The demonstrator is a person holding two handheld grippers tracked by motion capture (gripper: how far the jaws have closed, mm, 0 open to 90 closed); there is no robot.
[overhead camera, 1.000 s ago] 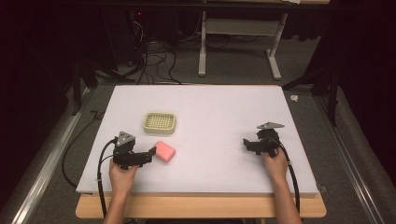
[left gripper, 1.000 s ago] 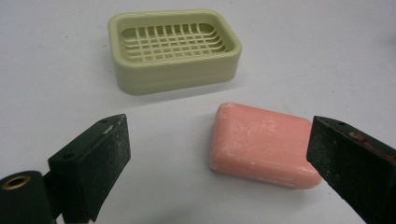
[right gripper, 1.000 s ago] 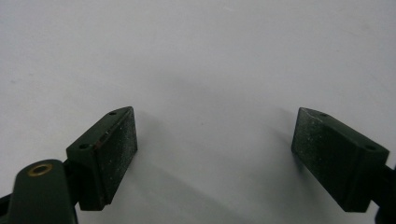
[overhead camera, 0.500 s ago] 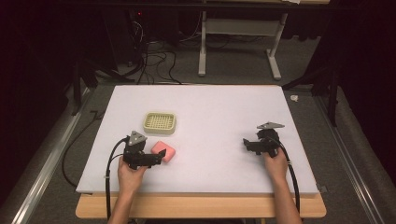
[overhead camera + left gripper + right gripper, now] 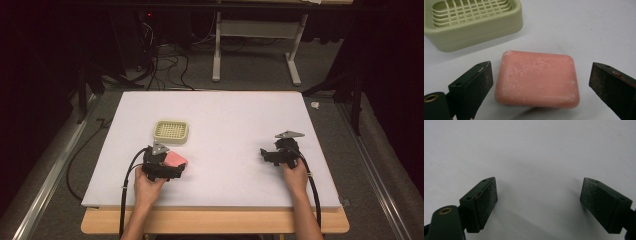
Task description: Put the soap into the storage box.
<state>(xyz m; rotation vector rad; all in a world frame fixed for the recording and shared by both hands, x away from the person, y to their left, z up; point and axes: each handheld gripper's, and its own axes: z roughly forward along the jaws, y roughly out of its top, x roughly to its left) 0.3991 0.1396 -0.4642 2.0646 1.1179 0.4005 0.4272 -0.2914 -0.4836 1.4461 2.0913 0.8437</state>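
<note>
The left gripper (image 5: 175, 169) has moved in from the table's left side over the last second and now sits right at the pink soap bar (image 5: 175, 159), which has stayed where it was on the white table (image 5: 235, 120), just in front of the pale green soap dish (image 5: 171, 131). In the left gripper view the soap bar (image 5: 536, 78) lies flat between the spread jaws, a gap showing on each side, with the soap dish (image 5: 474, 21) just beyond it. The right gripper (image 5: 263, 153) has not moved; it rests near the table's right side, its jaws wide apart over bare surface.
</note>
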